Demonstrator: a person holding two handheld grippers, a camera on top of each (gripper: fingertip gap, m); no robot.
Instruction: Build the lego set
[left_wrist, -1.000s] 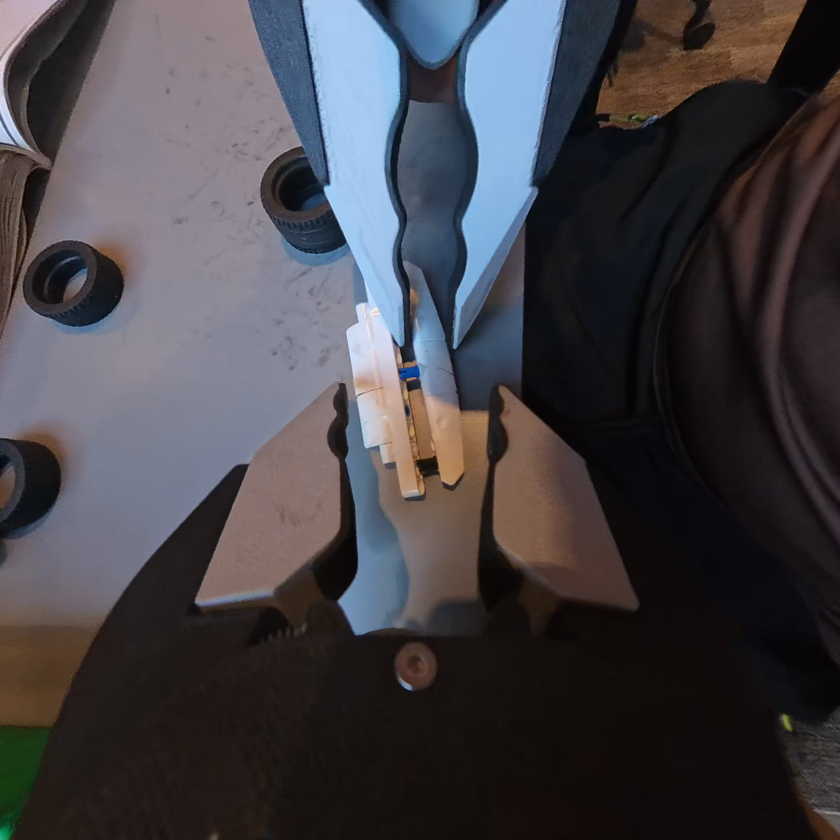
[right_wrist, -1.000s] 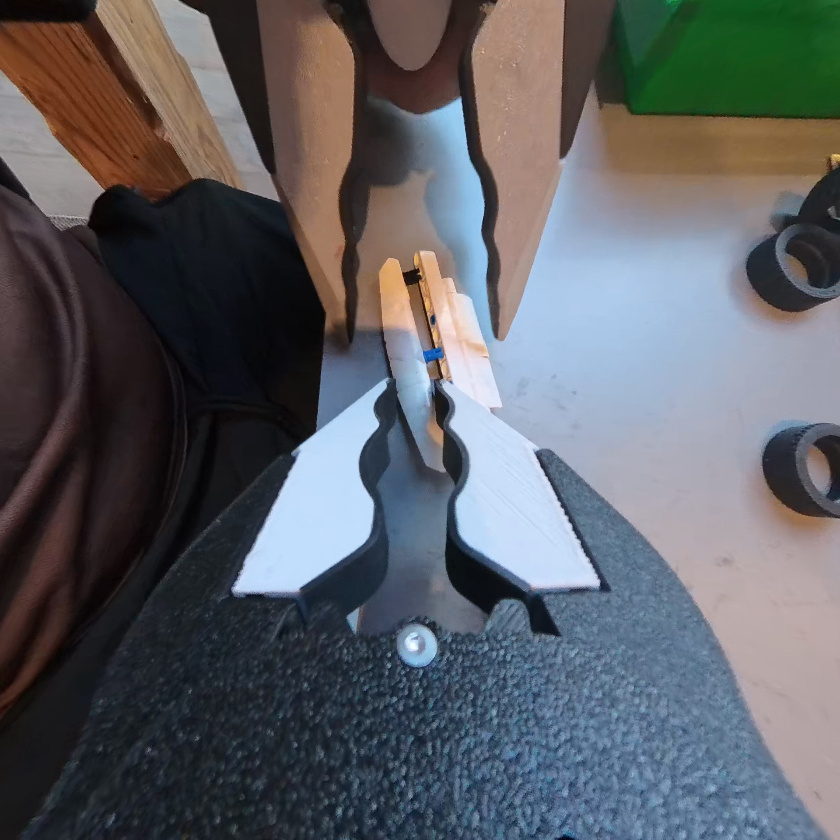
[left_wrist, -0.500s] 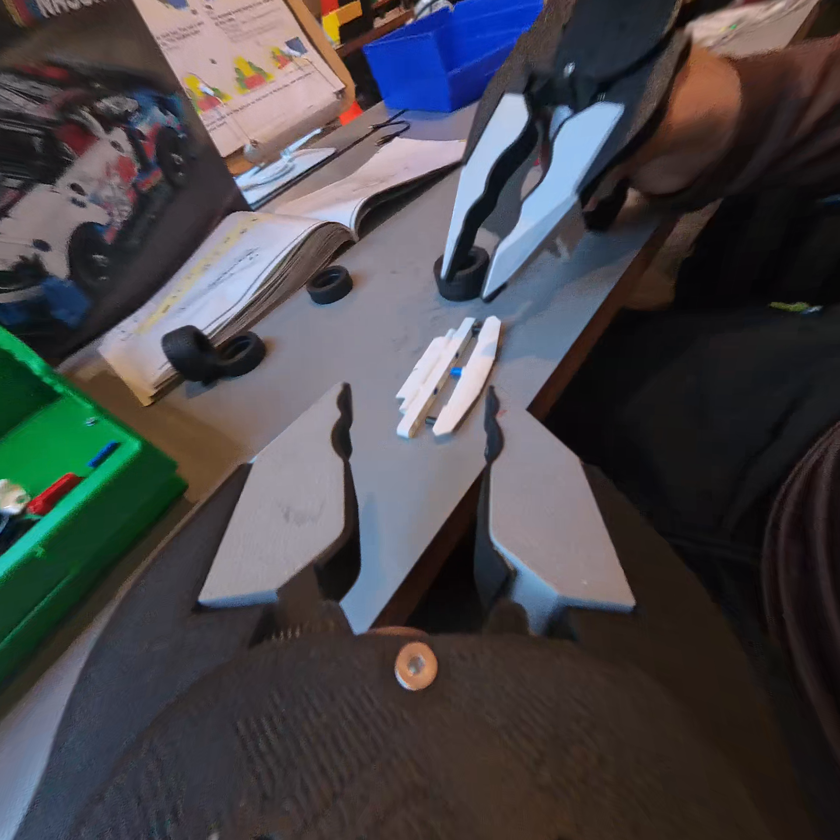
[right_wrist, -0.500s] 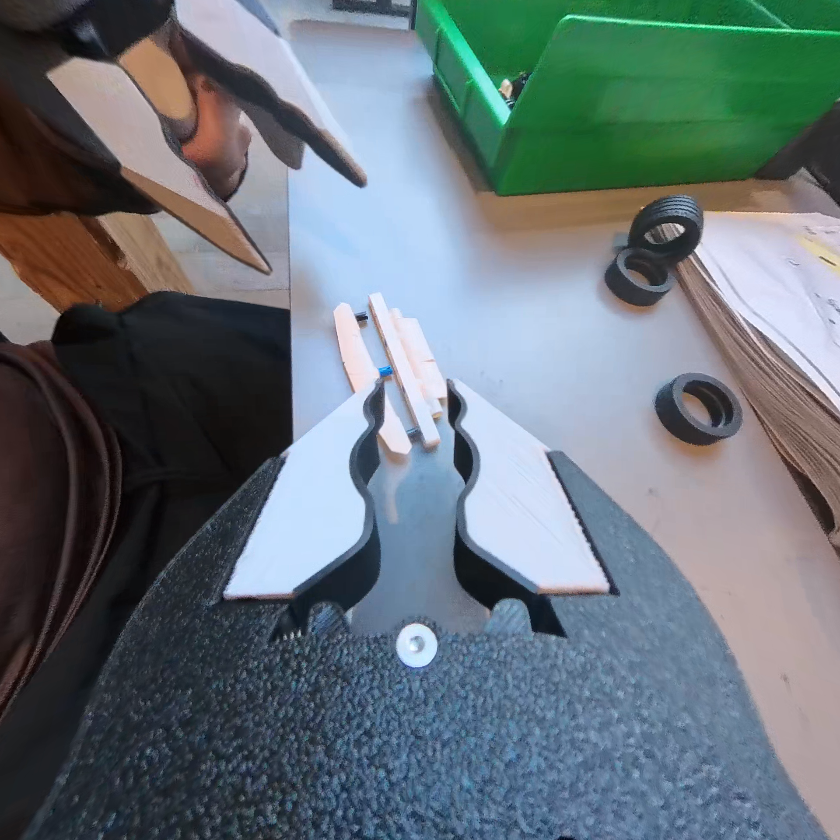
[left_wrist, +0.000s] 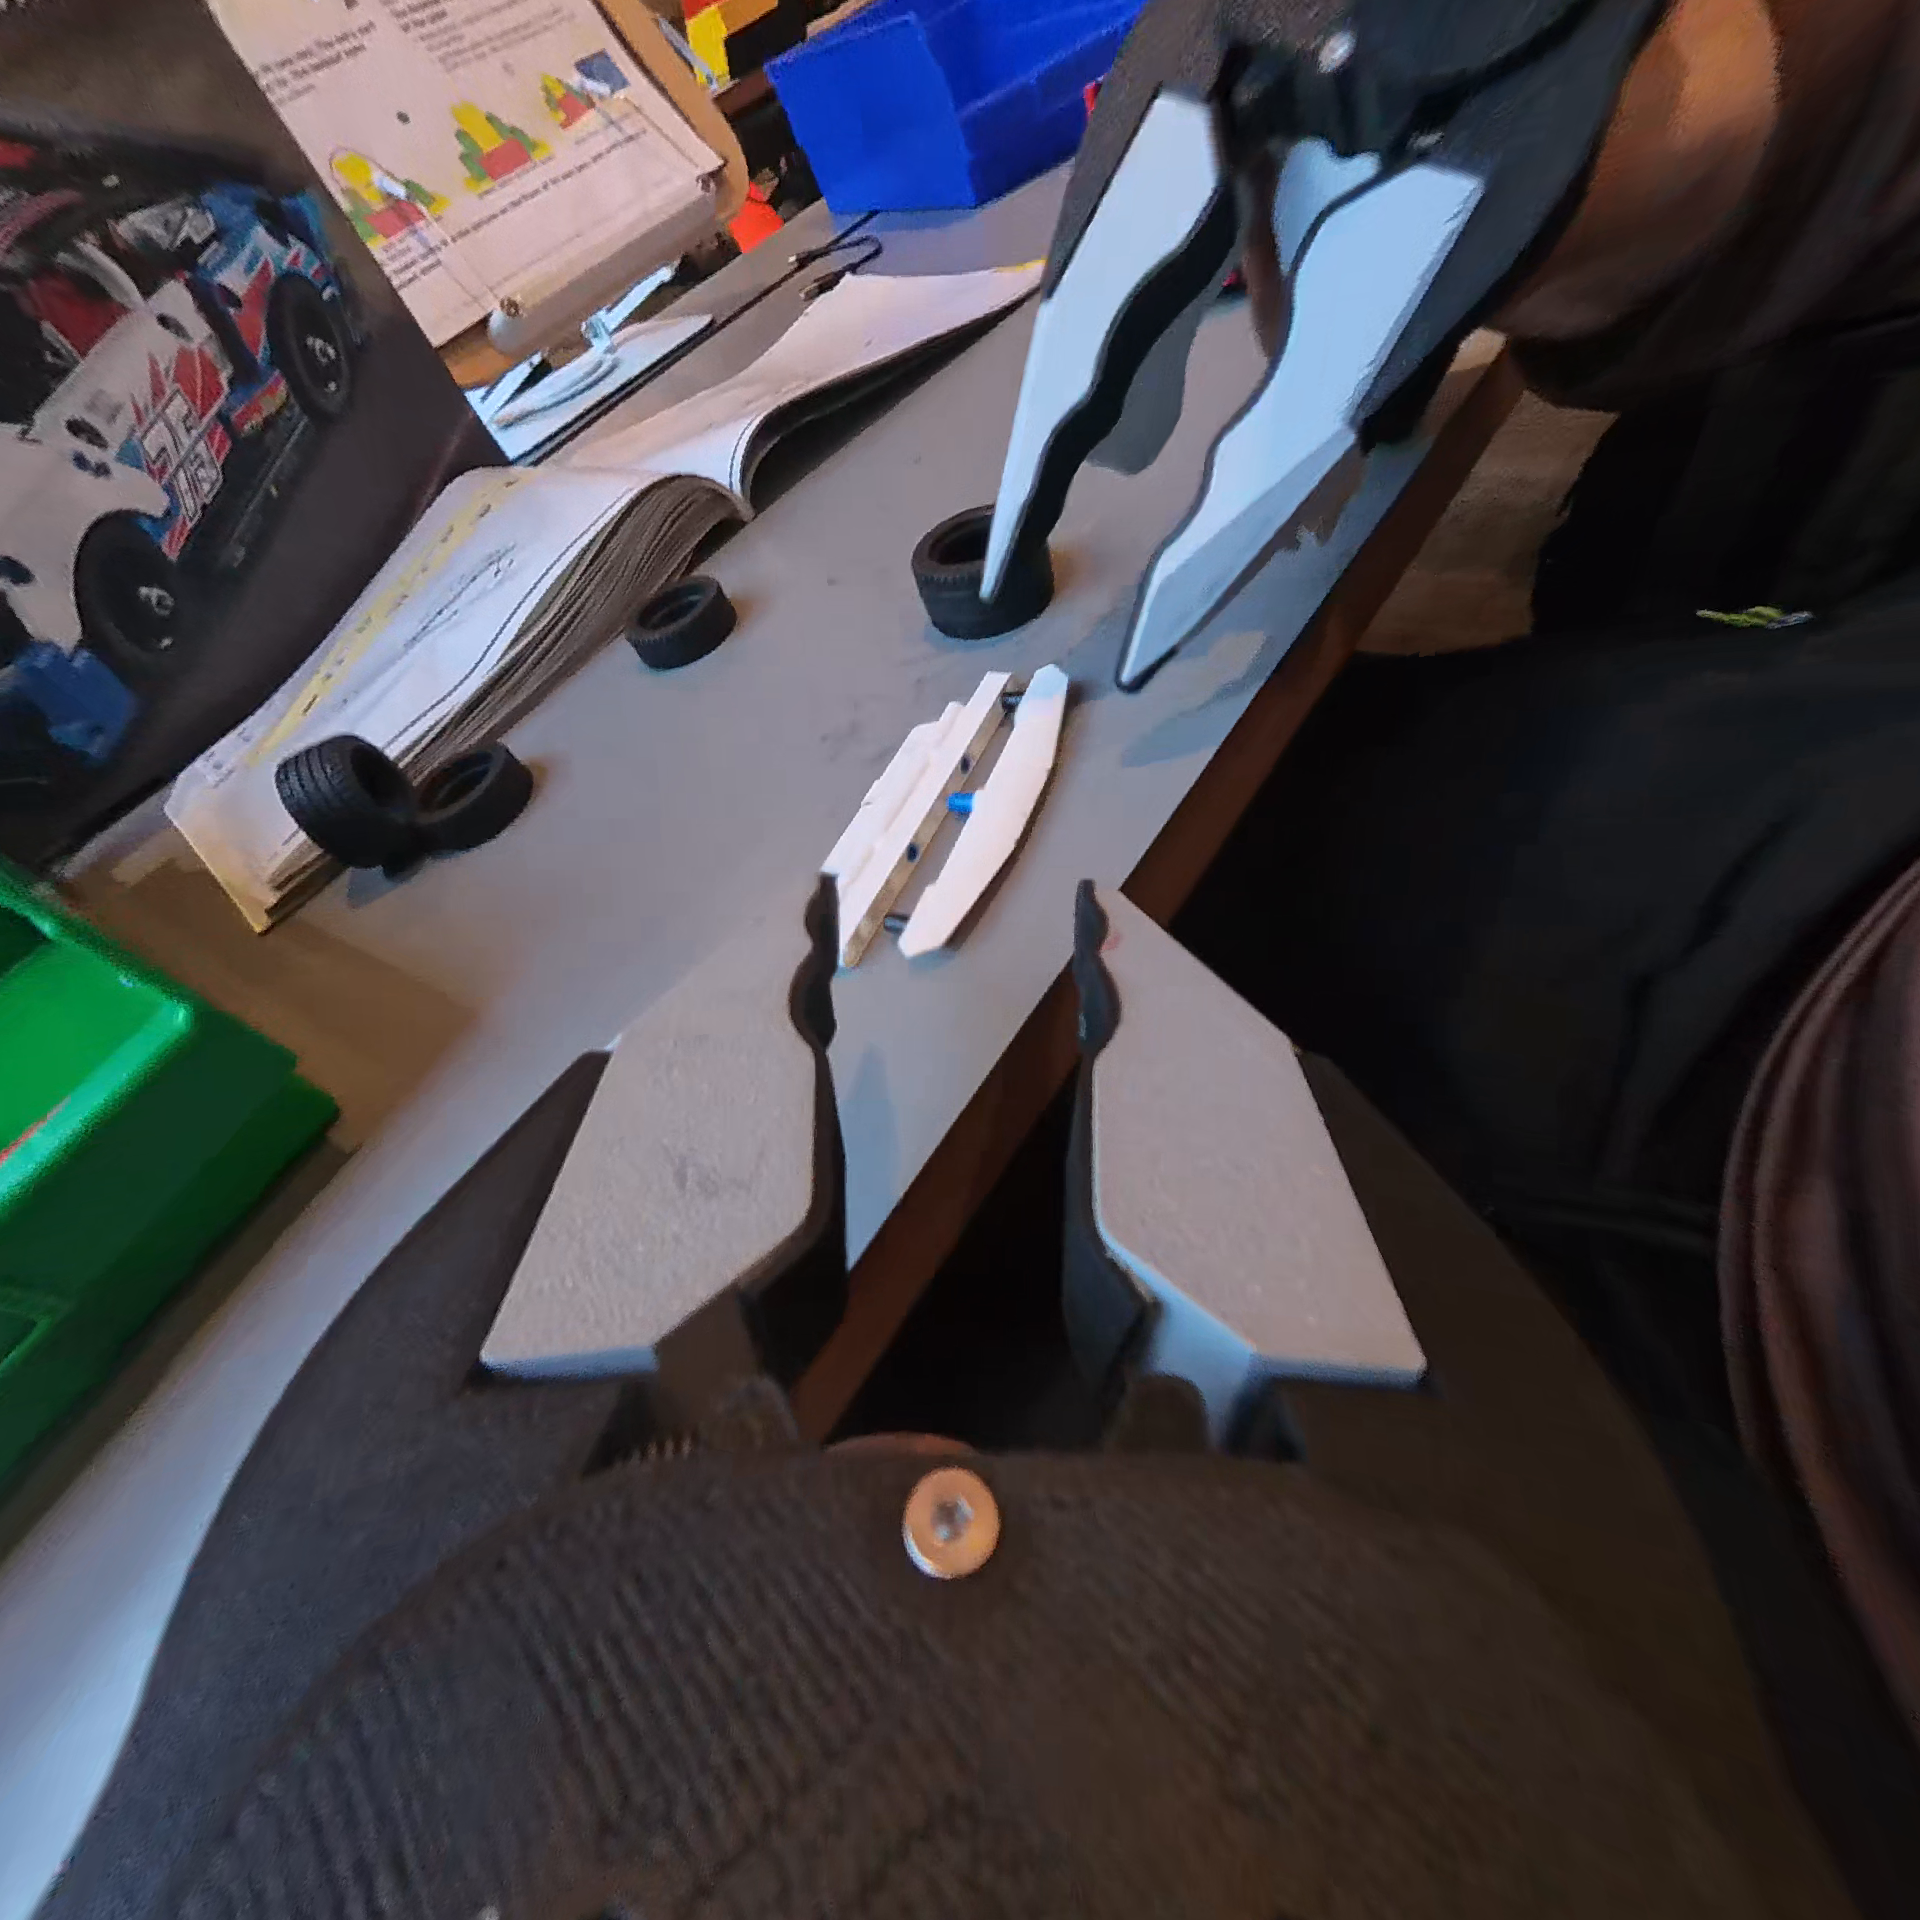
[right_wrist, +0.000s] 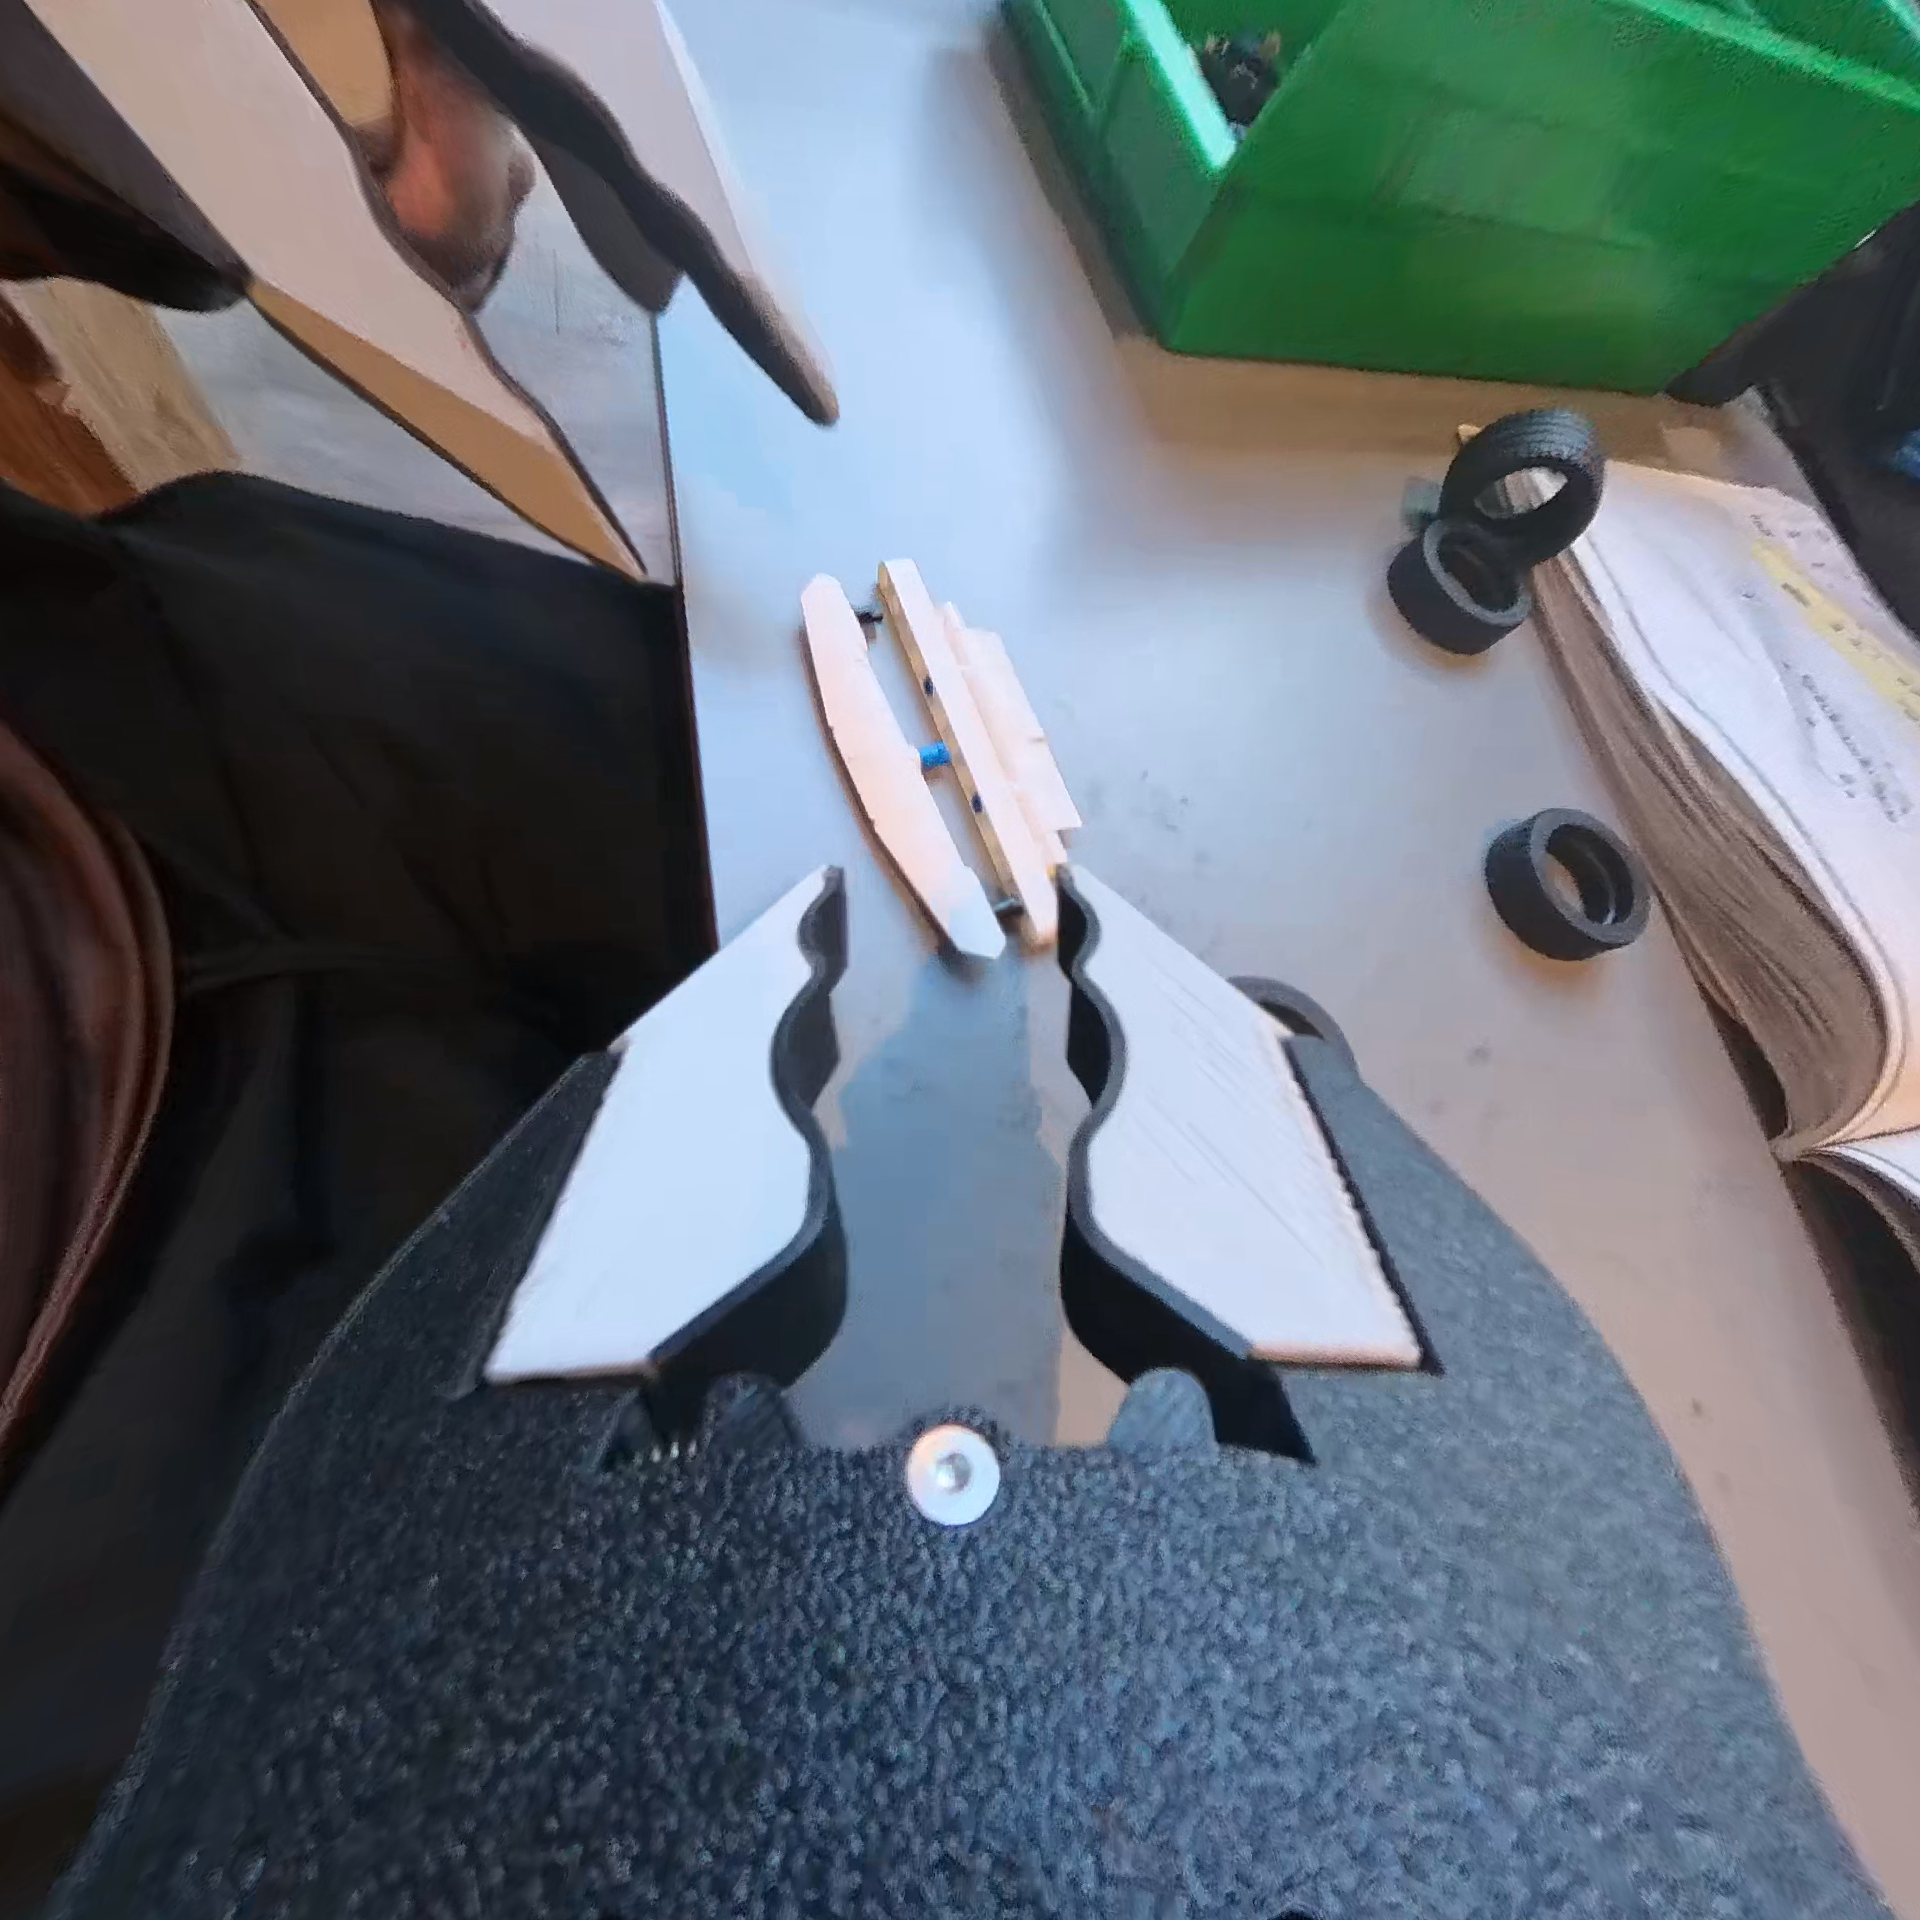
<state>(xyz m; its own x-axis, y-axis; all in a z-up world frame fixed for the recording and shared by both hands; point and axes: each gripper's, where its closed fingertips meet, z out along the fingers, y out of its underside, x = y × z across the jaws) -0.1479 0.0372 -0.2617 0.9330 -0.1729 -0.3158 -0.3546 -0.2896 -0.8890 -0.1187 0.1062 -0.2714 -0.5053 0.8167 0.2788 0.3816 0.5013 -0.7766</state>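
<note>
Both grippers, left gripper and right gripper, hang wide and empty over a part-built white panel assembly on the worktop; four tyres lie unfitted.

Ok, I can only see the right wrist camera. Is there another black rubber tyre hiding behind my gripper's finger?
Observer: Yes. The left wrist view shows a whole black rubber tyre lying flat on the grey table, with one fingertip of your open right gripper in front of it.
Operator: What's behind the big open book?
Observer: A dark cardboard box with a picture of a white race car stands behind the open paper booklet.
Operator: Is there any bin besides the green one?
Observer: Yes, a blue plastic bin sits far back, beyond the booklet.
</note>
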